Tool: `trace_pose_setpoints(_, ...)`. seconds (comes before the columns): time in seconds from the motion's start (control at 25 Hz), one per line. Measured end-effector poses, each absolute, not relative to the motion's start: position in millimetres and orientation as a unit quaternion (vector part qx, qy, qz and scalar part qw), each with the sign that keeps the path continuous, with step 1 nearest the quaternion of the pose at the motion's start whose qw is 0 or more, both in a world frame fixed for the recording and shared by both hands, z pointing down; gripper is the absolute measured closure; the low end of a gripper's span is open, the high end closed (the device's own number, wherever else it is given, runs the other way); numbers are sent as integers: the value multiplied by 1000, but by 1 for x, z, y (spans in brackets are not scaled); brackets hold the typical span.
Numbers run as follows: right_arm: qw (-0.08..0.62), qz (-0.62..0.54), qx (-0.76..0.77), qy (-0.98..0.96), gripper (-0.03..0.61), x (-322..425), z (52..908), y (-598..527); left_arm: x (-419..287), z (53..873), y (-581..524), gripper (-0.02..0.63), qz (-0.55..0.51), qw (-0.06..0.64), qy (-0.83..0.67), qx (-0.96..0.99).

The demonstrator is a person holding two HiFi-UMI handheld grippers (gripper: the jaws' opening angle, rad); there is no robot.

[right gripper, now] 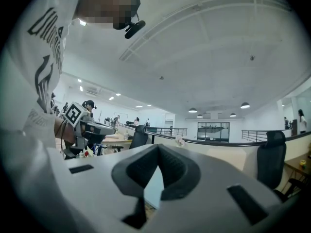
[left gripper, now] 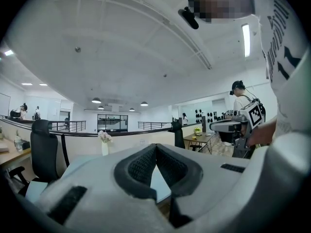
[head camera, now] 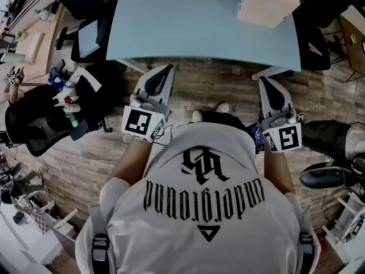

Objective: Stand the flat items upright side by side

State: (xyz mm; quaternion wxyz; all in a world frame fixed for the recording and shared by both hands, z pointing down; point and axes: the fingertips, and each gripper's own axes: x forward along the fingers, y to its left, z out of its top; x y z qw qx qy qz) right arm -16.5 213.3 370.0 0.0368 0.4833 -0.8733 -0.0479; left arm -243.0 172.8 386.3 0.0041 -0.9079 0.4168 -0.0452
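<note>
White T-shirt [head camera: 159, 238] printed with black gothic lettering and a triangle, plus grey buckled straps [head camera: 100, 250]

A pale blue counter [head camera: 194, 27] on white legs [head camera: 132, 65] stands on a floor [head camera: 217, 84] of brown wood planks. A black mesh office chair [head camera: 31, 124] sits off to its left. The room is a large open office with white walls and a white ceiling [left gripper: 121, 47]. It is lit by round ceiling lamps [left gripper: 96, 100] and a strip light [left gripper: 246, 40]. Far off are a dark railing [left gripper: 73, 125] and a glass-fronted room [left gripper: 112, 122].
</note>
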Motion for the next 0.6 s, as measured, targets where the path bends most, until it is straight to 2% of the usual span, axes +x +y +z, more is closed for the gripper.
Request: trace_pose_setpoints(0.6,24,-56,486,-872,572,-14,360,225,-248,385,187,615,-25,5,424,-905)
